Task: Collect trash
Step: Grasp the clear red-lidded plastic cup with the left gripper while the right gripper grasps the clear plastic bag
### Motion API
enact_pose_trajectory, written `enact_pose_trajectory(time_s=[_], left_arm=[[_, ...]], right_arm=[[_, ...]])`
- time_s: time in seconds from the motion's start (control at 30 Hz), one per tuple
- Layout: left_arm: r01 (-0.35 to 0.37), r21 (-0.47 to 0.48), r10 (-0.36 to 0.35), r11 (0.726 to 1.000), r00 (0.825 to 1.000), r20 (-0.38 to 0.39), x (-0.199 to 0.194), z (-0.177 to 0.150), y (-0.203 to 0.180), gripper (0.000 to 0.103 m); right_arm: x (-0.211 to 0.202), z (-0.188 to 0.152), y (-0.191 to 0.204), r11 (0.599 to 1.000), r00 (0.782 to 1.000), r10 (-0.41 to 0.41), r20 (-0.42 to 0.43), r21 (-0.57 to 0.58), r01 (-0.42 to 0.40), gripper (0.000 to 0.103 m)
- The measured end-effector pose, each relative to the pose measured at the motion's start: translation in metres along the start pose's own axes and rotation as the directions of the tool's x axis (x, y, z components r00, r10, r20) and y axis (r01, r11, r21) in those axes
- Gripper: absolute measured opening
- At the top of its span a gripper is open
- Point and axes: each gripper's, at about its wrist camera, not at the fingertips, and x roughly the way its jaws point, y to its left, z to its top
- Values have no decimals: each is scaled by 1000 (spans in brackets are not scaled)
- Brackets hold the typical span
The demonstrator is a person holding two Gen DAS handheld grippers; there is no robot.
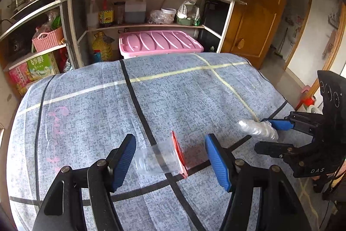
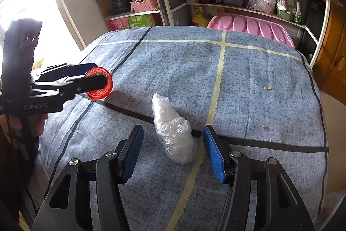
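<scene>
A clear plastic cup with a red rim [image 1: 161, 158] lies on its side on the blue-grey tablecloth [image 1: 90, 122], between the fingers of my open left gripper [image 1: 170, 162]. It shows as a red disc [image 2: 99, 83] in the right wrist view, beside the left gripper's fingers [image 2: 90, 79]. A crumpled clear plastic bag [image 2: 173, 133] lies between the fingers of my open right gripper [image 2: 173, 153]. In the left wrist view the bag [image 1: 258, 129] lies at the right gripper's fingers [image 1: 279, 124]. Neither gripper touches its item.
Open shelves [image 1: 138, 25] with bottles, jars and a pink basket stand beyond the table's far edge. A pink storage box [image 1: 160, 42] sits under them. A wooden door [image 1: 259, 14] is at the right. A small crumb [image 2: 268, 88] lies on the cloth.
</scene>
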Motion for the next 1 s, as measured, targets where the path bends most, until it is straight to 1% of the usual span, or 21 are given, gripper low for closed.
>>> enact_pose_trajectory(time_s=[0.07,0.13,0.23,0.33,0.4,0.47,0.53,0.6,0.63,0.8,1.0], left_arm=[[6,32,-6,999,1000,-16,4,-3,-6,66],[23,44,-22,999,999,-33,5,-7,-12,66],[27,38,-26,999,999,-48,9,-9,-16,66],[3,17,-2,1000,998,-66,12,-8,-17,66],[7,9,-7,1000,998,-61,12,-8,-18,66],[4,-3,-4,1000,998,-64,12,-8,-17,66],[-3,-14,2,1000,998,-57,11,-8,-17,65],[-10,-27,8,1000,998,-61,12,-9,-17,53],[-20,-29,18,999,998,-68,12,-9,-18,51],[-40,-40,38,998,997,-69,11,-9,-20,50],[-43,-29,40,999,997,-70,6,-12,-30,50]], right_arm=[[0,0,0,1000,1000,2,0,3,-2,58],[1,0,0,1000,1000,3,0,3,-3,58],[0,1,2,1000,1000,-1,-1,-4,1,58],[0,0,5,1000,1000,-4,1,-11,4,58],[0,0,4,1000,1000,3,4,0,-3,58],[-1,0,3,1000,1000,9,8,6,-9,53],[-1,0,2,1000,1000,12,10,7,-12,39],[-2,0,2,1000,1000,14,13,10,-15,33],[-2,0,1,1000,1000,17,14,12,-18,31],[-4,-1,1,1000,999,24,25,12,-24,30],[-12,-4,0,1000,999,27,45,14,-28,29]])
